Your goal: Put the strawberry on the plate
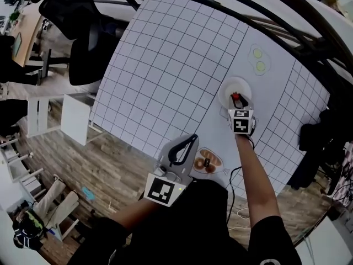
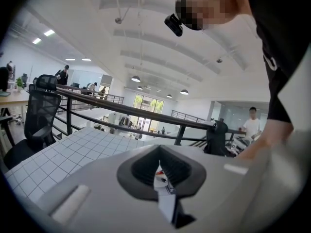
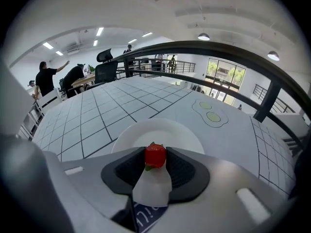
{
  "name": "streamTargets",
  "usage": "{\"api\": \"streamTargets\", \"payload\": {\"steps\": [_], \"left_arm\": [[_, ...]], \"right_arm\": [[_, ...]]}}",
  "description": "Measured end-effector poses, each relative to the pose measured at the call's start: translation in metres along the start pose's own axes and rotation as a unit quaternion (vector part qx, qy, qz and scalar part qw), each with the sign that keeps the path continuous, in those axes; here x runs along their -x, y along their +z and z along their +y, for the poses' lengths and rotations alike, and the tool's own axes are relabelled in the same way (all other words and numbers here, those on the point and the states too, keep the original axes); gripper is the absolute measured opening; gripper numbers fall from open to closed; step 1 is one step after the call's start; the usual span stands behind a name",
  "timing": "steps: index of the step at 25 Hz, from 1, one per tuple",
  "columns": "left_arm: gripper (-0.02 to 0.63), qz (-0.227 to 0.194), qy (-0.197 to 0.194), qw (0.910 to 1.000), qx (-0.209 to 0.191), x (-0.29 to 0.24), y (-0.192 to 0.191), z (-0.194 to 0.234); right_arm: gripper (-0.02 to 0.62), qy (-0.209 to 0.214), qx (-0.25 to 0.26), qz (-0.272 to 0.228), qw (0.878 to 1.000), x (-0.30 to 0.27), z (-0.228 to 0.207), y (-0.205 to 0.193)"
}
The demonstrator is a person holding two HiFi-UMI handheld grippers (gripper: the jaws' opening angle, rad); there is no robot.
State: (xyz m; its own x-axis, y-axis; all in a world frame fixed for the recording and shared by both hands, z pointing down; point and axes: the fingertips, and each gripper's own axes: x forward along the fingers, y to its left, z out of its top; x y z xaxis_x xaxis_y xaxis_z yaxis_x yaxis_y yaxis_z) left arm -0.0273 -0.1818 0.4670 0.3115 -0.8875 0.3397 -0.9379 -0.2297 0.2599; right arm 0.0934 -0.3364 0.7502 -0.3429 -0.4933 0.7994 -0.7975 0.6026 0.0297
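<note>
Looking down through the head view, I see the big white table with its black grid lines filling most of the scene. A dark railing curves along its far edge, and a black office chair stands off the far left corner.

My left gripper sits low at the near edge of the table. Its dark jaws are drawn together at the tips with nothing between them; the left gripper view shows only a narrow white strip down the seam. Its marker cube faces up toward the head camera.

My right gripper reaches farther out and tilts down, and its own marker cube is just behind the jaws. Those jaws are clamped on the strawberry, with a dark pad pressing on either side of it.

The round white plate lies directly beyond and under the right jaws. In the head view the fruit sits over the near part of the plate. I cannot tell whether it touches the plate surface.

A small dish rests near the left gripper, close to the table's near edge, with brown round pieces inside. Beyond the plate lies a flat white shape carrying two yellow-green discs, well apart from the plate.

The strawberry is red, with a bit of green leaf showing at its lower left.
</note>
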Motion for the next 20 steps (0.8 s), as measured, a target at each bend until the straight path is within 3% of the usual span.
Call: {"api": "streamTargets", "payload": {"steps": [20], "left_arm": [[0.009,-0.01,0.01,0.9995,0.027,0.022,0.001,0.006]], "right_arm": [[0.189,-0.002,-0.016,-0.012,1.0,0.023,0.001,0.005]]}}
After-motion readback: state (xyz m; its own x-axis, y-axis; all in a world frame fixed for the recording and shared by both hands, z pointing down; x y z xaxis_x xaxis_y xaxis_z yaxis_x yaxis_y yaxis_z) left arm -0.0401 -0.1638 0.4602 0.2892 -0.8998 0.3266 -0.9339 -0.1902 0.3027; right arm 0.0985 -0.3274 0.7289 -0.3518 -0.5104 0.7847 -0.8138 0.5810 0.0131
